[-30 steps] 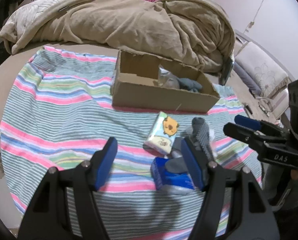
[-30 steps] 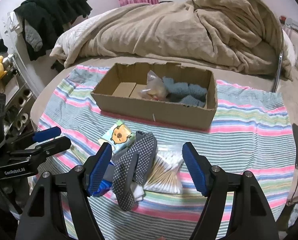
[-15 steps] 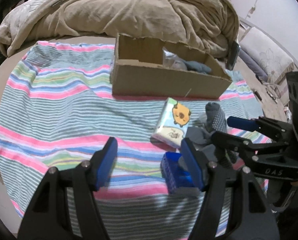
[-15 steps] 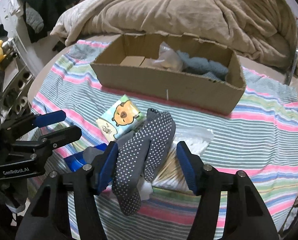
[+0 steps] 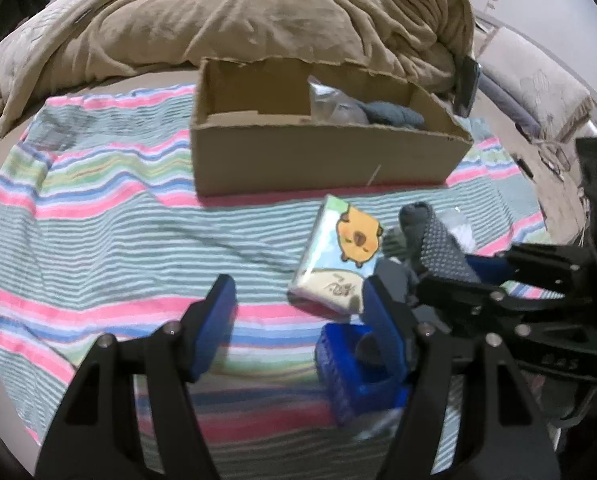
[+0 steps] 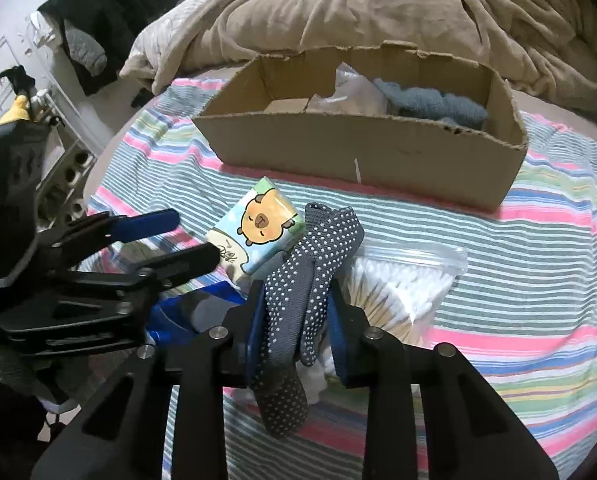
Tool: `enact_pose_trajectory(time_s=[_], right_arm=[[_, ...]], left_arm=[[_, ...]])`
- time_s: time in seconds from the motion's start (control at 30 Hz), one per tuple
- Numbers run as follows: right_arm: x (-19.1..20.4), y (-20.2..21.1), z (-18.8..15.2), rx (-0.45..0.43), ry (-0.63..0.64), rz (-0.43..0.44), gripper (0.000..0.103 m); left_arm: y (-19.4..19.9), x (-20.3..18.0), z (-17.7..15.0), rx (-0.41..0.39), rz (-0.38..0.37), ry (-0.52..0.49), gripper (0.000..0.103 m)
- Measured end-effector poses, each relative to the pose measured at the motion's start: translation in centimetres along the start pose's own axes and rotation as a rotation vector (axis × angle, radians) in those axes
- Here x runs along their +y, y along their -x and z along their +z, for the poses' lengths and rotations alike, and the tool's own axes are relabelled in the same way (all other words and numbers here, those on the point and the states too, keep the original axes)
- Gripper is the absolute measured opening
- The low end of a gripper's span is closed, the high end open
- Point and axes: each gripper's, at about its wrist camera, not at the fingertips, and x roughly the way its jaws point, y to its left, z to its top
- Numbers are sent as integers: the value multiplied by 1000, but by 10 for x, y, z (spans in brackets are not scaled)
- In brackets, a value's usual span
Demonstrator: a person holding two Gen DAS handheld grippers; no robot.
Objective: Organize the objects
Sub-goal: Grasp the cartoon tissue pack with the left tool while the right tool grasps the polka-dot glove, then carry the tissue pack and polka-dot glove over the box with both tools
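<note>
A grey dotted sock [image 6: 298, 292] lies over a bag of cotton swabs [image 6: 398, 288] on the striped cloth. My right gripper [image 6: 296, 320] is shut on the sock; it also shows in the left wrist view [image 5: 446, 276]. A tissue pack with a cartoon bear [image 5: 338, 264] lies beside it, also in the right wrist view [image 6: 258, 232]. A blue box [image 5: 358, 372] sits in front of the pack. My left gripper [image 5: 298, 316] is open above the cloth, its right finger [image 5: 382, 320] over the blue box. A cardboard box [image 6: 358, 160] behind holds a plastic bag and blue socks [image 6: 438, 106].
The striped cloth [image 5: 98, 220] covers a round table. A beige duvet [image 5: 258, 12] is heaped on the bed behind the cardboard box. Dark clothes [image 6: 110, 12] hang at the far left. A phone [image 5: 468, 84] leans near the box's right end.
My right gripper has come down and closed on the dotted sock. My left gripper has moved forward and lower toward the tissue pack and blue box, still open.
</note>
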Motion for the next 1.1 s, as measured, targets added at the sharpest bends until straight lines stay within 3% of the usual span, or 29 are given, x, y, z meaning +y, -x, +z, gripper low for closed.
enact_pose_trajectory(time_s=[0.47, 0.6, 0.7, 1.1], right_arm=[[-37, 49, -2, -91, -49, -54, 29], [-38, 51, -1, -95, -57, -54, 29], [-36, 54, 0, -103, -51, -52, 29], [-21, 71, 10, -146, -6, -60, 29]], left_arm=[[-37, -24, 8, 47, -5, -91, 68], [-40, -17, 10, 39, -17, -63, 59], [-37, -11, 10, 33, -36, -34, 49], [4, 3, 11, -37, -78, 28, 48]])
